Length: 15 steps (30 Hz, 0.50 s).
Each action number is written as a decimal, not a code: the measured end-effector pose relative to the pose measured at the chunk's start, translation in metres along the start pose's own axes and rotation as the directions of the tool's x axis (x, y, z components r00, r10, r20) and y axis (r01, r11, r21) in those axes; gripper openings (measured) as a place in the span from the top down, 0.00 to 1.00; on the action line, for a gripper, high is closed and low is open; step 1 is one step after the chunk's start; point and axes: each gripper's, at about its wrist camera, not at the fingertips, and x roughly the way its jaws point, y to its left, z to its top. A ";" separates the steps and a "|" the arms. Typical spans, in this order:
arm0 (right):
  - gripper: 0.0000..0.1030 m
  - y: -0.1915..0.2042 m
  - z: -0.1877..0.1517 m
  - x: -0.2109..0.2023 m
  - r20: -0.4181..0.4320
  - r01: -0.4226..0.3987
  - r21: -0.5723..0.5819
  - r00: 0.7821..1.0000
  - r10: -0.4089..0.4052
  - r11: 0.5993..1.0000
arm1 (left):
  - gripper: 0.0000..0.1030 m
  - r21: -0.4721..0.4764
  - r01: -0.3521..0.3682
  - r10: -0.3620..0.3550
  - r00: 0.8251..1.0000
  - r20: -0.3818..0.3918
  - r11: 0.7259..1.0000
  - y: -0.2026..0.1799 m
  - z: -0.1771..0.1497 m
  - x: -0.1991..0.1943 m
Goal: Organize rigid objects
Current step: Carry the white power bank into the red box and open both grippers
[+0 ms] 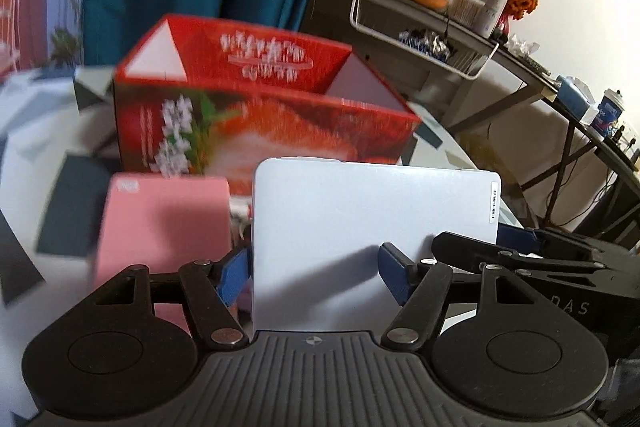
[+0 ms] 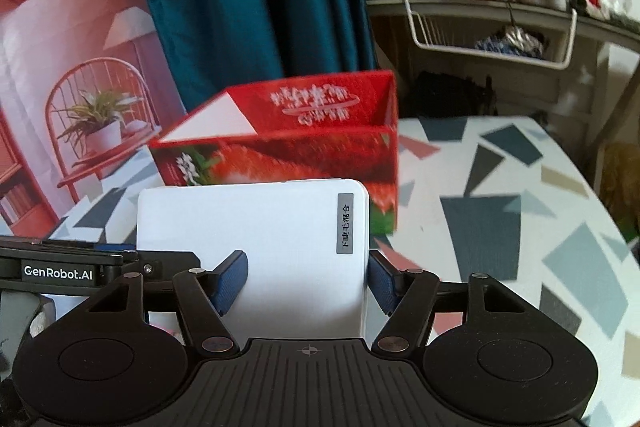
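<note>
Both grippers carry one flat white rectangular case with rounded corners point(image 1: 372, 243), lifted clear of the patterned tablecloth point(image 2: 520, 211). The open-topped red cardboard box printed with strawberries point(image 2: 288, 147) stands directly beyond the case, on the far side, slightly left of centre in the right wrist view. The box's long axis runs left-right, roughly parallel to the case's long edge.

Left gripper point(image 1: 316, 273): blue pads at mid width; the left pad sits at the case's left edge, the right pad lies on its face. Judged a grip on the left portion.

Right gripper point(image 2: 306, 279): pads at mid width, clamped across the case's right end, one pad at the right edge.

Neither hand is clearly nearer the box; the case spans both.

The case is smooth and matte, with a small grey label bearing dark characters point(image 2: 345, 223) near the right edge. A pink rectangular box point(image 1: 160, 227) stands just left of the case, in front of the red box.

Judgement: the next move carries the case forward over the box opening.
</note>
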 end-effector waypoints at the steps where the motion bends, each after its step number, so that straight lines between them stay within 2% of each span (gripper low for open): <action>1: 0.42 0.002 0.004 0.000 0.006 -0.005 -0.007 1.000 0.005 1.000 | 0.31 0.008 -0.009 0.009 1.000 0.013 1.000 0.001 0.004 -0.004; 6: 0.44 0.015 0.031 -0.002 0.053 -0.038 -0.061 0.998 0.041 0.997 | 0.31 -0.034 -0.012 0.013 0.999 0.039 0.999 0.009 0.027 -0.017; 15: 0.44 0.038 0.081 0.013 0.112 -0.067 -0.165 0.990 0.087 0.984 | 0.31 -0.040 -0.055 0.059 0.993 0.106 0.998 0.019 0.066 -0.030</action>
